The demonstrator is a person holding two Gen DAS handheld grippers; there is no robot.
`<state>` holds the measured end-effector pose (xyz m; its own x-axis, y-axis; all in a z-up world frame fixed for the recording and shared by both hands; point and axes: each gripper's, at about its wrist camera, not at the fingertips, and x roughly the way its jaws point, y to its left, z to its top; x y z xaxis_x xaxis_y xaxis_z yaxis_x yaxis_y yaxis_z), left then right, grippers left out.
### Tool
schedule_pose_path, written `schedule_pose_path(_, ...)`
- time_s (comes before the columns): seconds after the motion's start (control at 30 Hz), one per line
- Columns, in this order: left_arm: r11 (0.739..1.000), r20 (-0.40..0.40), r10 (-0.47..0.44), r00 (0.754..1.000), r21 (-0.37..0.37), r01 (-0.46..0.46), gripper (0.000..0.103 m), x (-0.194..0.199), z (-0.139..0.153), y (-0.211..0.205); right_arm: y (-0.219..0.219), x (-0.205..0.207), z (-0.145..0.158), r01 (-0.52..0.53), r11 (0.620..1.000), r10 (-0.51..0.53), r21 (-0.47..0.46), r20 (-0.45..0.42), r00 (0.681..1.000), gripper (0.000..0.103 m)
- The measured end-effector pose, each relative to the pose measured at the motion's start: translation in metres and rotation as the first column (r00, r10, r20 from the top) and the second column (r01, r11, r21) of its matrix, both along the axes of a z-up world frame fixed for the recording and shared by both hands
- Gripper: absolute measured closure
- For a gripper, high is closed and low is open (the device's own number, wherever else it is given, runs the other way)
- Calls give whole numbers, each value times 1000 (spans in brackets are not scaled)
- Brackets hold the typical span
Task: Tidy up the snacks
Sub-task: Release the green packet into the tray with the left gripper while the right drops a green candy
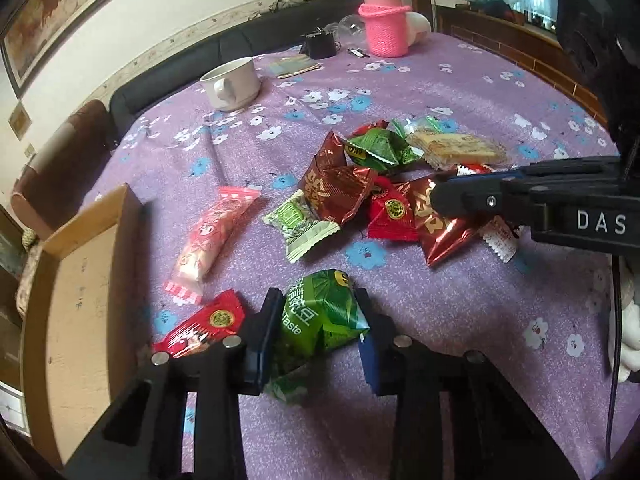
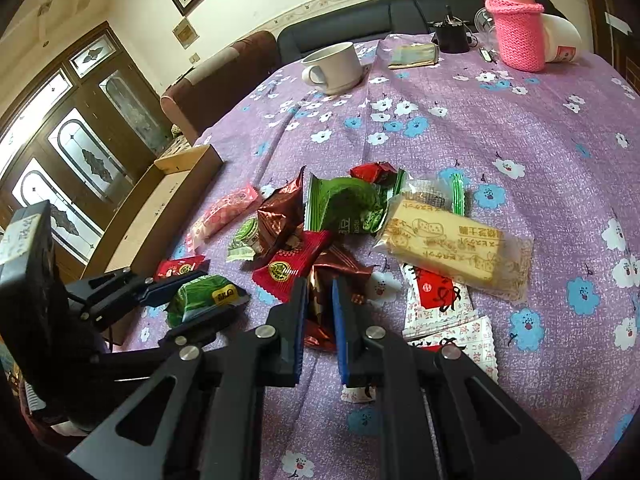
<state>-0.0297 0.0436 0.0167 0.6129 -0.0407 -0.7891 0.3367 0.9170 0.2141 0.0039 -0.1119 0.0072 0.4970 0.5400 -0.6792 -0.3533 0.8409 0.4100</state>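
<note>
A crinkled green foil snack packet (image 1: 324, 312) sits pinched between the fingers of the left gripper (image 1: 320, 312) near the tablecloth's left edge, just beside an open brown cardboard box (image 1: 80, 264). The right gripper (image 2: 319, 300) has its fingers nipped onto a shiny dark-red foil wrapper (image 2: 320, 276) in the heap of mixed packets mid-table. A white ceramic mug (image 1: 232, 82) stands towards the far edge.

We see a white mug (image 1: 231, 83) on the purple floral surface (image 1: 440, 92), a pink knit-sleeved bottle (image 1: 383, 20) behind, near a black sofa (image 1: 168, 70) and framed painting (image 1: 52, 12).
</note>
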Motion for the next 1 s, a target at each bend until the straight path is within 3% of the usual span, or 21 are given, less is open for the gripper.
schedule_pose_path(0.2, 996, 99, 29, 995, 87, -37, 69, -20, 14, -2, 0, -2, 1, 1, 1000, -1, 5, 16, 1000, 89)
schedule_pose_path(0.47, 998, 180, 60, 982, -3, -61, 69, -51, 48, 21, 5, -22, 13, 24, 1000, -25, 12, 74, 997, 89)
schedule_pose_path(0.57, 992, 191, 92, 977, -101, -73, 69, -62, 67, 47, 3, -44, 34, 17, 998, -24, 68, 109, 994, 89)
schedule_pose_path(0.77, 939, 170, 179, 969, -322, -117, 69, -79, 92, 113, 16, -71, 75, -39, 993, 22, 107, 157, 987, 89)
schedule_pose_path(1.0, 836, 84, 307, 948, -500, -227, 69, -84, 87, 195, 45, -72, 93, -127, 971, 105, 203, 116, 988, 89)
